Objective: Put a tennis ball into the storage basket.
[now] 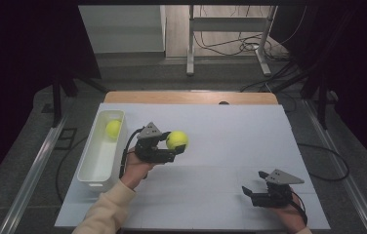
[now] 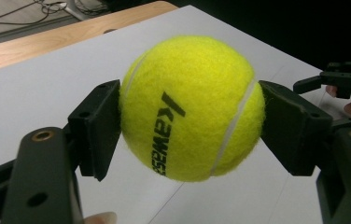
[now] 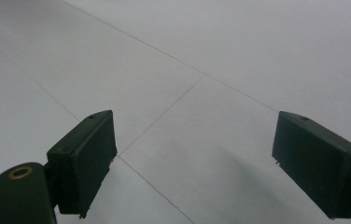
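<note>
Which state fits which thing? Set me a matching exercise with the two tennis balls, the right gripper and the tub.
Things:
1. held tennis ball
2. second tennis ball
3. right gripper
4. white tub

States:
A. jaws apart, nothing between them
B. lies at the far end of the tub
C. clamped between the jaws of the left gripper
D. stands along the left edge of the white table top

Pairs: 1-C, 2-B, 3-A, 4-D
</note>
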Tool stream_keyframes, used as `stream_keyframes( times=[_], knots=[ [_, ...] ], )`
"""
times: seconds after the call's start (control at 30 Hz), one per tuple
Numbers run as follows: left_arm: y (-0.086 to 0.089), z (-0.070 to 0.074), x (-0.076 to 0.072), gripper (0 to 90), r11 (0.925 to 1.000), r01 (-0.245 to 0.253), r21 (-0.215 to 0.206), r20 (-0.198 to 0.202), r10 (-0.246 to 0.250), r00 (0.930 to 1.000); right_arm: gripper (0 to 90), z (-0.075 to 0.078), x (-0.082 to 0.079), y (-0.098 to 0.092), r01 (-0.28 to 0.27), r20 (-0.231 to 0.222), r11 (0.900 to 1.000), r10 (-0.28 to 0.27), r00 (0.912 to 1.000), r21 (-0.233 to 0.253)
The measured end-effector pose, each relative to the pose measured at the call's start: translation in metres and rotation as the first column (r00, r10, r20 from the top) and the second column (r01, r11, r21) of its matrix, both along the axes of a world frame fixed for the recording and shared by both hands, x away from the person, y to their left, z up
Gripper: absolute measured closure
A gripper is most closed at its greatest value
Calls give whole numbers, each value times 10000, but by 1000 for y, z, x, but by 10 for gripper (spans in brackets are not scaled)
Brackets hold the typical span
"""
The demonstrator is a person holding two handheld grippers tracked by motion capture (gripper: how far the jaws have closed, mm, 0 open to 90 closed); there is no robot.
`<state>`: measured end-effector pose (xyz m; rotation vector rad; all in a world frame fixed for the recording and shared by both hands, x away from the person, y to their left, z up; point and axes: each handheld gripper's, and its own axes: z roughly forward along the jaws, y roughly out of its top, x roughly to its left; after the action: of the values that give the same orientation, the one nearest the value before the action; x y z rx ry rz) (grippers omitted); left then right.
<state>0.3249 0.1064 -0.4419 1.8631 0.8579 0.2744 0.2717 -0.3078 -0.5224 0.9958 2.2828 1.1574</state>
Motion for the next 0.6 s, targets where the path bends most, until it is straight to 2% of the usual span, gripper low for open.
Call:
stream_keyframes(
  times=[0.6],
  knots=[
    [35, 10, -11, 267, 9974, -715, -135, 205, 717, 9972, 139, 0, 0, 0, 23, -3, 10000, -23, 10000, -10]
  ],
)
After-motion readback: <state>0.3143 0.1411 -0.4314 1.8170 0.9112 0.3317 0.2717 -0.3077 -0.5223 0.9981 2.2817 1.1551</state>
